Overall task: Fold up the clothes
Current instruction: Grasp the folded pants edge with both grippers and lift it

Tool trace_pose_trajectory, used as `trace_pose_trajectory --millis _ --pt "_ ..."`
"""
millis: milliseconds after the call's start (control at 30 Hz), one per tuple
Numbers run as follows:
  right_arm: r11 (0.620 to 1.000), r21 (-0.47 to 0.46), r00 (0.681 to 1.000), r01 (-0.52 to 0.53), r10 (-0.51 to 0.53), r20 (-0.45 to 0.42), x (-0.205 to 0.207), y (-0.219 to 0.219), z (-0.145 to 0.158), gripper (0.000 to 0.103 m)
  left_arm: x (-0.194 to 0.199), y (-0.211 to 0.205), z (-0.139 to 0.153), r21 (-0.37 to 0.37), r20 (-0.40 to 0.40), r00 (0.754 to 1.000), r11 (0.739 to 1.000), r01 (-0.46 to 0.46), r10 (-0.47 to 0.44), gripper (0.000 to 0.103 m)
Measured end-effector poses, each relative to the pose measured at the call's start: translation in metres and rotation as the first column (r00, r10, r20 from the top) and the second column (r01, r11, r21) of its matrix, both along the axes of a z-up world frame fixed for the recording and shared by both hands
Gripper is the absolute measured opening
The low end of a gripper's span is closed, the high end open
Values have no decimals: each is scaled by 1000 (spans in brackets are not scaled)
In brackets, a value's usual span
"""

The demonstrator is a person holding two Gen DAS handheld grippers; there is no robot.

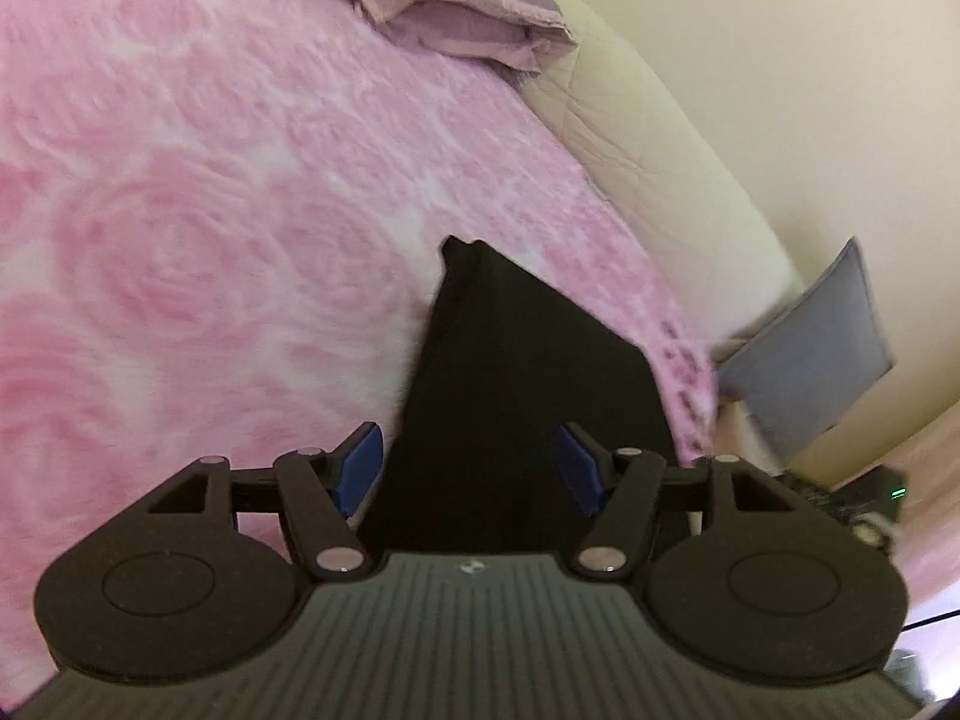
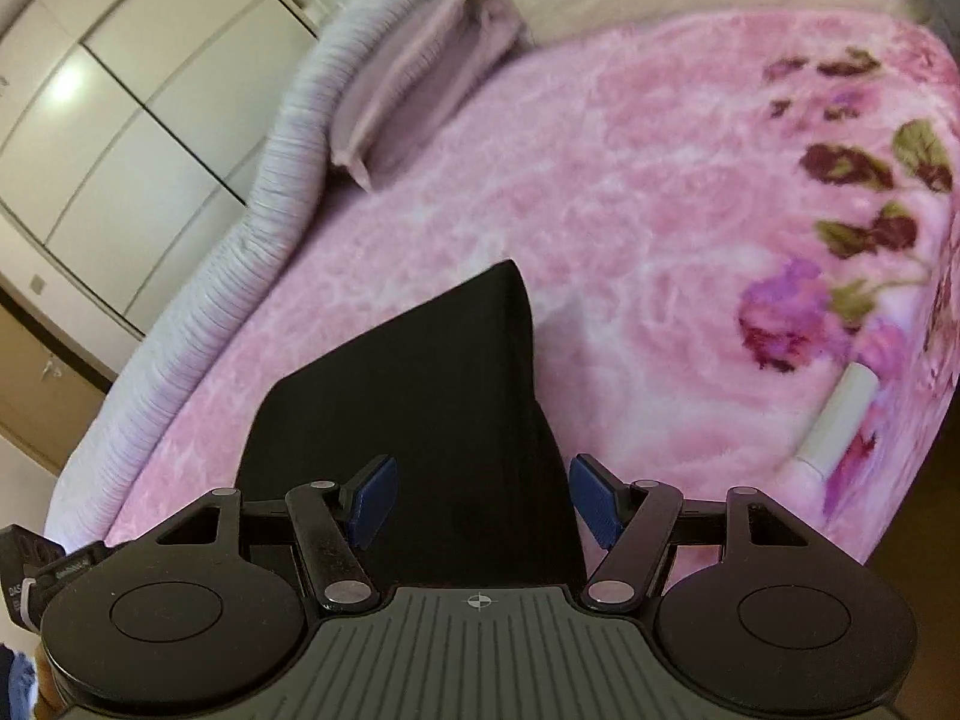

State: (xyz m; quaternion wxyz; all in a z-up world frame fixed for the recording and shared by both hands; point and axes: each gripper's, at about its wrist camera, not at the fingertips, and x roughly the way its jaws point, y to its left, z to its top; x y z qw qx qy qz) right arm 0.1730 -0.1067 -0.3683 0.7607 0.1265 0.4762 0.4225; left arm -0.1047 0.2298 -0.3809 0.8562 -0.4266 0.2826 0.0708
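A black garment [image 1: 528, 396] lies folded into a narrow dark shape on the pink rose-patterned blanket [image 1: 210, 228]. My left gripper [image 1: 471, 468] hovers over its near end, open, with the blue pads [image 1: 360, 468] standing wide on either side of the cloth and not pressing it. In the right wrist view the same black garment [image 2: 420, 420] runs away from me across the blanket [image 2: 630, 240]. My right gripper [image 2: 485, 504] is open too, blue pads [image 2: 594, 507] apart above the cloth. The garment's near end is hidden under both gripper bodies.
A folded mauve cloth [image 2: 420, 72] lies at the blanket's far end against a grey ribbed bolster [image 2: 282, 168]. White wardrobe doors [image 2: 90, 120] stand beyond. A grey cushion [image 1: 804, 354] leans by the cream bed edge [image 1: 660, 150]. A white tube-like object [image 2: 840, 420] rests on the flowered border.
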Motion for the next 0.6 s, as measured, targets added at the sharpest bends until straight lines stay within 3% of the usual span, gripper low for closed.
trace_pose_trajectory --millis 300,367,433,533,600 --pt "1000 15 965 4 0 -262 55 18 -29 67 45 31 -23 -166 -73 996 984 -66 55 62" --pt "1000 4 957 -11 12 -291 64 25 -37 67 51 34 -32 -221 -77 996 973 -67 51 62" --pt "999 -6 955 -44 41 -293 69 31 -40 67 58 33 -41 -239 -105 993 968 -72 48 62" --pt "996 -5 947 -85 79 -310 76 37 -46 68 64 30 -45 -256 -82 995 964 -74 54 62" --pt "995 13 937 -100 99 -336 77 38 -50 68 71 25 -48 -277 -71 997 960 -48 29 56"
